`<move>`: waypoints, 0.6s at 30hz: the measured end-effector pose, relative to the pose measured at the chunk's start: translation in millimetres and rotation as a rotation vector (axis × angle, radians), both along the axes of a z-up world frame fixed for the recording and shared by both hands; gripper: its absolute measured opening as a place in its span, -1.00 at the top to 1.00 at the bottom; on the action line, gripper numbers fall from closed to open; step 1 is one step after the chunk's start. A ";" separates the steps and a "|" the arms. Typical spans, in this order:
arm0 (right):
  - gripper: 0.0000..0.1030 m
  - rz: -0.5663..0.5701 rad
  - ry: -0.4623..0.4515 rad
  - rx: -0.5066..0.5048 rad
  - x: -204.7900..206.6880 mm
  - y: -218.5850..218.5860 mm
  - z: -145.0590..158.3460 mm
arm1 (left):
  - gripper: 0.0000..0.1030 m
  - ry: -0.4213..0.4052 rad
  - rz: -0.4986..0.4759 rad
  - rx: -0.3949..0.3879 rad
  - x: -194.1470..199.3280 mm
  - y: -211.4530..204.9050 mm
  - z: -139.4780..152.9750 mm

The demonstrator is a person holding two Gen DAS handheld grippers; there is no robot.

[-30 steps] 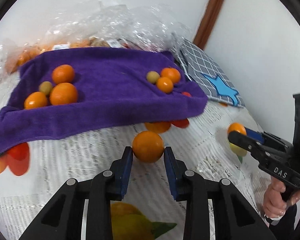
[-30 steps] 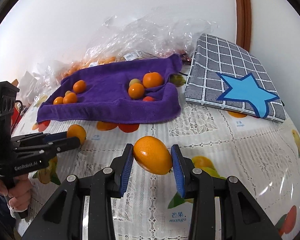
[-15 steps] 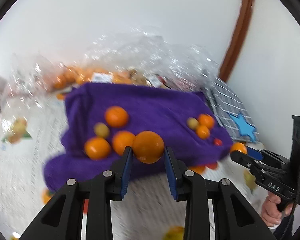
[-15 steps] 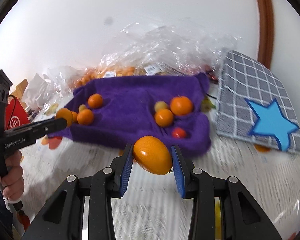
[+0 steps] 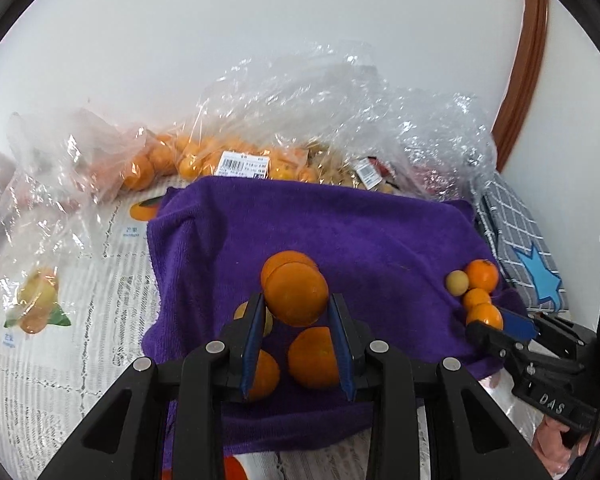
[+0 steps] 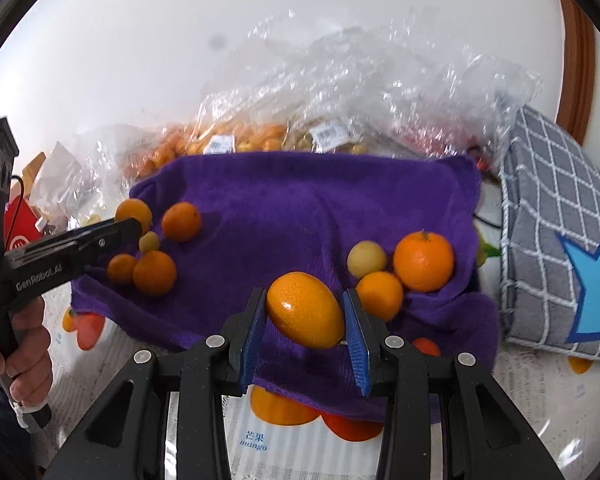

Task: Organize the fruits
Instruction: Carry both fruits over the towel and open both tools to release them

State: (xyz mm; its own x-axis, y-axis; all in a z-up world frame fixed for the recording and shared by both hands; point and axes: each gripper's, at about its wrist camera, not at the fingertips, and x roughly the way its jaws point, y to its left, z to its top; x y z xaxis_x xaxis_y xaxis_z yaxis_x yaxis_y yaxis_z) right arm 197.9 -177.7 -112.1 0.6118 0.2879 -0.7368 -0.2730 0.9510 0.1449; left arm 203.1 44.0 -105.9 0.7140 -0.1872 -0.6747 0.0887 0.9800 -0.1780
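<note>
A fruit-printed tablecloth (image 6: 540, 420) covers the table, and a purple towel (image 6: 320, 208) lies spread on it. Behind the towel, against the wall, sit clear plastic bags (image 5: 228, 148) holding many small orange fruits under barcode labels. To the right of the towel rests a grey checked cushion (image 6: 548, 200) with a blue star.

On the towel are two groups of fruit. The left cluster (image 6: 154, 272) has several oranges and one small yellowish fruit; the right cluster (image 6: 422, 260) has a large orange, a smaller orange and a pale yellow fruit touching one another.

The left gripper (image 5: 296, 320) is closed on a round orange (image 5: 298, 294), held above the left cluster. The right gripper (image 6: 306, 322) clamps an oval orange fruit (image 6: 306, 310) between its blue pads, tilted, over the towel's front edge just beside the right cluster.
</note>
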 end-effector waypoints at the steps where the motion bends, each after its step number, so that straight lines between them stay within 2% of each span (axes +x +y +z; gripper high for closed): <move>1: 0.26 0.001 0.005 -0.009 0.3 1.4 -3.0 | 0.41 0.006 0.000 -0.001 1.5 -0.5 -2.4; 7: 0.26 0.001 0.014 -0.037 1.7 5.6 -12.6 | 0.40 0.039 -0.007 -0.003 6.3 -4.1 -12.3; 12: 0.24 -0.017 0.017 -0.029 -5.0 1.3 -7.3 | 0.35 0.036 0.017 0.027 -5.4 -3.6 -4.8; 14: 0.05 -0.040 0.006 -0.033 -14.3 -3.0 2.1 | 0.27 0.023 0.030 0.025 -16.9 0.3 3.1; 18: -0.19 -0.101 -0.053 -0.035 -42.5 -14.3 29.9 | 0.14 -0.003 0.058 0.018 -50.7 5.3 22.0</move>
